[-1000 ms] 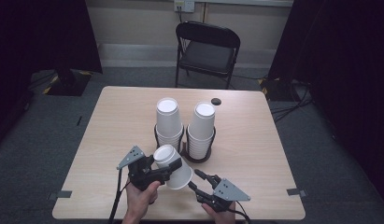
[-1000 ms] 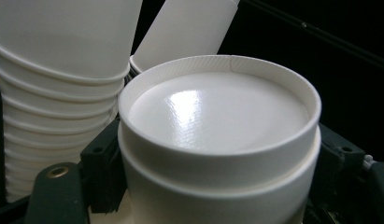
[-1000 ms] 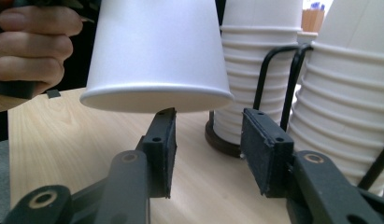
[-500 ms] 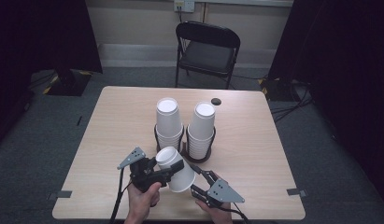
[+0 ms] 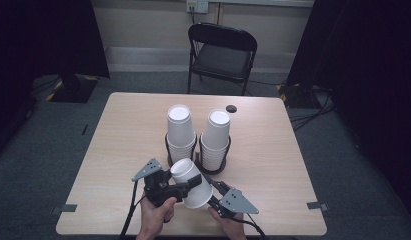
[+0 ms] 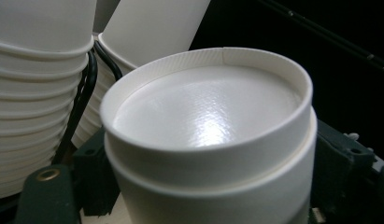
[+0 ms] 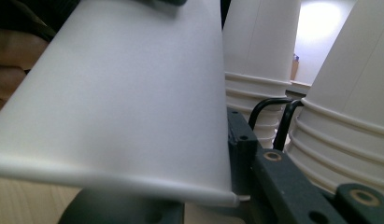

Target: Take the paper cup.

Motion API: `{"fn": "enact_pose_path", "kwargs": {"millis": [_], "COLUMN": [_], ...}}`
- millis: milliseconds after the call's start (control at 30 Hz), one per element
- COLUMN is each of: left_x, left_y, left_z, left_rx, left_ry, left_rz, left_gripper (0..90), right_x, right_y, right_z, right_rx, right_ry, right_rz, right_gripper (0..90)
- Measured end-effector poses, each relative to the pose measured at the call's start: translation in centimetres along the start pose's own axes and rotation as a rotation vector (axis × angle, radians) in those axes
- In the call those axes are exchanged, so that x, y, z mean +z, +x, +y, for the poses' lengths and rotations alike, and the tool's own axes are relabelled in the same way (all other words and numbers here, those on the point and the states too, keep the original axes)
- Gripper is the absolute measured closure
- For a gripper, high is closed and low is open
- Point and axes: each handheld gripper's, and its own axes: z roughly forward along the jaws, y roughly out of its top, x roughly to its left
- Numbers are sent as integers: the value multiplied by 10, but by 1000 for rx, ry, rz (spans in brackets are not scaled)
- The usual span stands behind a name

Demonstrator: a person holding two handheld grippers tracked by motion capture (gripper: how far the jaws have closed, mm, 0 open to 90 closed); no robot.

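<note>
A pale wood tabletop stood on grey carpet, a black folding chair beyond its far edge and dark curtains at both sides. Two cup stacks sat in black wire holders at mid-tabletop, a small dark disc near the far edge. Near the near edge, a white cup lay tilted between both tools: the left claw had just been opening around its base end, while the right claw had just been closing and clamped its wider end.

Two cup stacks block straight ahead; bare table either side seems passable.
</note>
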Motion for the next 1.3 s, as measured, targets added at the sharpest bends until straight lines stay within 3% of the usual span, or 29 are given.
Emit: {"fn": "enact_pose_path", "kwargs": {"millis": [367, 733, 900, 1000, 1033, 1100, 1233, 1300], "left_x": [-1, -7, -12, -14, -16, -16, -14, -13], "left_y": [6, 11, 14, 18, 21, 24, 27, 28], "left_z": [7, 13, 14, 12, 11, 9, 8, 8], "left_rx": [28, 124, 194, 217, 230, 246, 281, 319], "left_ry": [-33, -61, -110, -114, -114, -122, -122, -100], "left_rz": [45, 118, 149, 138, 99, 72, 102, 114], "left_gripper": [152, 152, 151, 152, 151, 151, 155, 155], "right_x": [-6, -10, -11, -12, -13, -13, -13, -13], "right_y": [0, -2, -6, -8, -9, -11, -15, -17], "right_z": [1, 0, 0, 0, 0, 1, 2, 2], "right_rx": [15, 68, 97, 122, 124, 139, 140, 146], "right_ry": [15, 123, 181, 218, 227, 254, 301, 318], "right_rz": [3, 43, 50, 48, 46, 46, 37, 34], "right_gripper": [834, 838, 838, 838, 838, 838, 839, 840]}}
